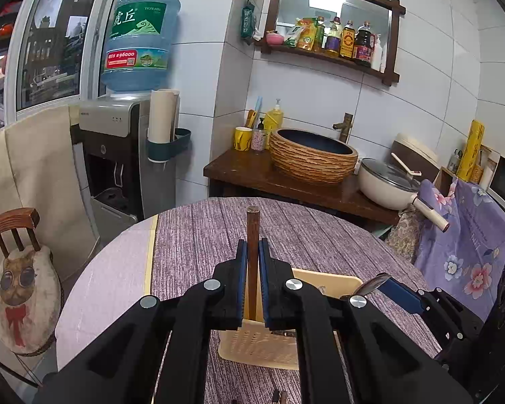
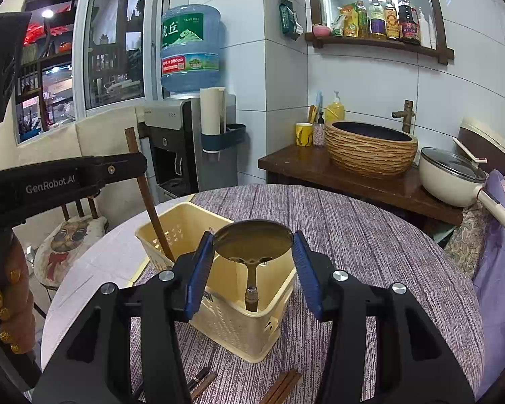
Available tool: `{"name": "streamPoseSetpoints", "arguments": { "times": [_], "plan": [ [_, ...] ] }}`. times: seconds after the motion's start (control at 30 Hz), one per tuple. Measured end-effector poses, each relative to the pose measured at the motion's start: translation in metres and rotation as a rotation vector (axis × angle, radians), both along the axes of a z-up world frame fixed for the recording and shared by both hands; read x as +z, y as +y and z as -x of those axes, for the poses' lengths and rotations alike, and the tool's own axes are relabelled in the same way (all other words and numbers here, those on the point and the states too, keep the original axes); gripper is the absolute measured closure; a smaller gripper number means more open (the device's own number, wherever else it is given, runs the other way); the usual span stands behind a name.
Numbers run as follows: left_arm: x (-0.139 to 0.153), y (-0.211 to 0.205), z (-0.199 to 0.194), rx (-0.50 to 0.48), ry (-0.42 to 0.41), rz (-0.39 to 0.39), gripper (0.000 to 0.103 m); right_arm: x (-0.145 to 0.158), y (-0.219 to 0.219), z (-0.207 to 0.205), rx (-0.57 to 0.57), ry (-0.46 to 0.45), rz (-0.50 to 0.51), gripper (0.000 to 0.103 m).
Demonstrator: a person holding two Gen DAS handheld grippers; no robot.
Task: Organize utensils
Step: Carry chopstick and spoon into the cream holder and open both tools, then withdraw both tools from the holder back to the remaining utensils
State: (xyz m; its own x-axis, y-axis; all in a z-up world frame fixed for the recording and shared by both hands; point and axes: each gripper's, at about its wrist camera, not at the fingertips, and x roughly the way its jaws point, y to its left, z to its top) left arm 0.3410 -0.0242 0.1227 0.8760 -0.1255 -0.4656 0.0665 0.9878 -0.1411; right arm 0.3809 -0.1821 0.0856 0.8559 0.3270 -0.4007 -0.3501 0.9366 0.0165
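Note:
A cream perforated utensil basket (image 2: 239,320) stands on the round purple-clothed table (image 2: 370,242); it also shows in the left wrist view (image 1: 259,346). My left gripper (image 1: 252,252) is shut on a brown wooden chopstick (image 1: 252,269), held upright with its lower end inside the basket; the chopstick also shows in the right wrist view (image 2: 151,208). My right gripper (image 2: 252,256) is open around the bowl of a metal ladle (image 2: 252,239) that stands handle-down in the basket. The jaws do not touch it. More brown chopsticks (image 2: 281,387) lie on the cloth in front of the basket.
Behind the table stands a dark wooden counter (image 2: 306,165) with a woven basin (image 2: 370,148), a yellow cup (image 2: 303,134) and a white lidded pan (image 2: 451,178). A water dispenser (image 2: 188,141) stands at the back left. A cushioned chair (image 1: 20,289) is left of the table.

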Motion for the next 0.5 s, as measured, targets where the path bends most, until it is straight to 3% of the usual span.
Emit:
{"name": "streamPoseSetpoints", "arguments": {
  "times": [0.07, 0.1, 0.17, 0.23, 0.33, 0.5],
  "plan": [
    [0.004, 0.002, 0.005, -0.003, -0.013, 0.005, 0.087, 0.005, -0.001, 0.009, -0.008, -0.047, 0.010, 0.036],
    [0.005, 0.002, 0.008, -0.002, -0.022, 0.012, 0.070, 0.006, -0.002, 0.012, -0.010, -0.060, 0.015, 0.033],
    [0.009, 0.006, 0.019, 0.006, -0.052, 0.031, 0.048, 0.009, -0.005, 0.021, -0.009, -0.074, 0.022, 0.033],
    [0.013, 0.011, 0.034, 0.019, -0.088, 0.039, 0.044, 0.012, -0.011, 0.031, -0.012, -0.084, 0.018, 0.031],
    [0.011, 0.017, 0.055, 0.030, -0.102, 0.038, 0.027, 0.015, -0.023, 0.050, -0.035, -0.098, 0.002, 0.027],
    [-0.011, 0.033, 0.087, 0.046, -0.051, 0.094, 0.014, 0.003, -0.046, 0.085, -0.098, -0.022, -0.034, 0.021]
  ]
}}
